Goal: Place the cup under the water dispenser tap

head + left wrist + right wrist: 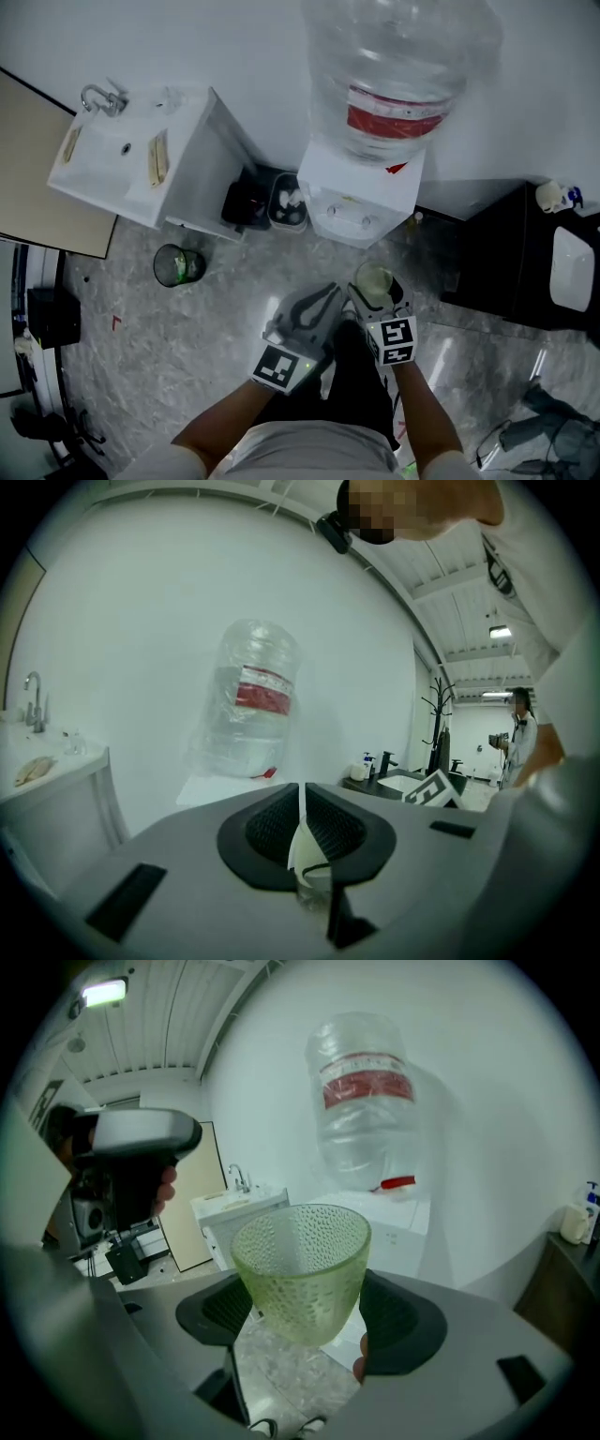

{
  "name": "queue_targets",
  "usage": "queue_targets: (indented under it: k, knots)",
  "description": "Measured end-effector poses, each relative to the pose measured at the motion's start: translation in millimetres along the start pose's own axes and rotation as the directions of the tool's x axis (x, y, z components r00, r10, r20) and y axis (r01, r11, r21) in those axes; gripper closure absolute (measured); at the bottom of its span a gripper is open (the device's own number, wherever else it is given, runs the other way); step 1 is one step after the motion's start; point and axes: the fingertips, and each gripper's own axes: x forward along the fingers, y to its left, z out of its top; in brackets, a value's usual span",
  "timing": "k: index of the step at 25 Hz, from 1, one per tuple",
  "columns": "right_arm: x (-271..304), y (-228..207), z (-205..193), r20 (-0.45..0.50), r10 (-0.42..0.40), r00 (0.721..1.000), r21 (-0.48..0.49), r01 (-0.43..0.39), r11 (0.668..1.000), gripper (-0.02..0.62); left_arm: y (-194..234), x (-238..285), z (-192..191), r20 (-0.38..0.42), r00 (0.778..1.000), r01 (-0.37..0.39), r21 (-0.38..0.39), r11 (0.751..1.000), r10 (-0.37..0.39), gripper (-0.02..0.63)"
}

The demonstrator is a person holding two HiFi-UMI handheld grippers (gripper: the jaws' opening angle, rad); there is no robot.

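Clearly only partway. Holds the cup (302, 1269) in the right gripper (309, 1318), with the pads (403, 1321) apart and clamped on its two sides. Shows it upright, pebbled green glass, seemingly empty, in the air in front of the water dispenser (361, 197), near it but not yet under the tap recess (349, 214). Counts, as a judgement, only the pick-up as done. Leaves the approach to the dispenser, the setting-down below the tap and the release. Holds the left gripper (302, 836) just beside the right one, in front of the dispenser too, jaws pressed together on nothing. Gives, from the head view alone, the layout from above: the large bottle (403, 84) on top of the dispenser, a sink cabinet (112, 164) to its left, a dark counter (506, 253) to its right. Hides the grip itself there, under the cup's rim. Reveals, in the right gripper view alone, the pads on the glass and its dimpled wall. Adds, from the left gripper view alone, the closed jaws, plus a coat stand (439, 719) and a distant person (518, 728) to the right of the dispenser. Misses the cup entirely there.
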Motion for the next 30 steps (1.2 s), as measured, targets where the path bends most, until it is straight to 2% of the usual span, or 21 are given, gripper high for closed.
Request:
queue_targets:
  k: [6,12,18,24,30]
  knots:
    - [96.8,-37.7,-64.4,-0.042,0.006,0.999,0.026,-0.005,1.000,0.264,44.6,48.8,-55.7,-0.038,0.999,-0.028,-0.042,0.999,0.026,0.580]
    - [186.0,-63.8,-145.6,-0.104,0.021,0.994,0.037,-0.017,0.999,0.264,82.7,81.8,-124.8,-0.093,0.995,-0.050,-0.070,0.996,0.044,0.580]
    - [247.9,-104.0,-211.5,-0.156,-0.027,0.987,0.038,0.033,0.999,0.264,111.7,98.6,-173.2,-0.110,0.991,-0.079,-0.075,0.994,0.071,0.580]
    - [288.5,-129.7,-231.4,-0.134,-0.085,0.987,0.021,0.089,0.996,0.264,127.0,105.6,-199.8,-0.126,0.989,-0.087,-0.088,0.992,0.075,0.580]
    - [301.0,-136.9,-229.6,-0.111,-0.107,0.988,-0.003,0.107,0.994,0.264,127.7,112.0,-210.6,-0.137,0.988,-0.081,-0.094,0.992,0.067,0.580]
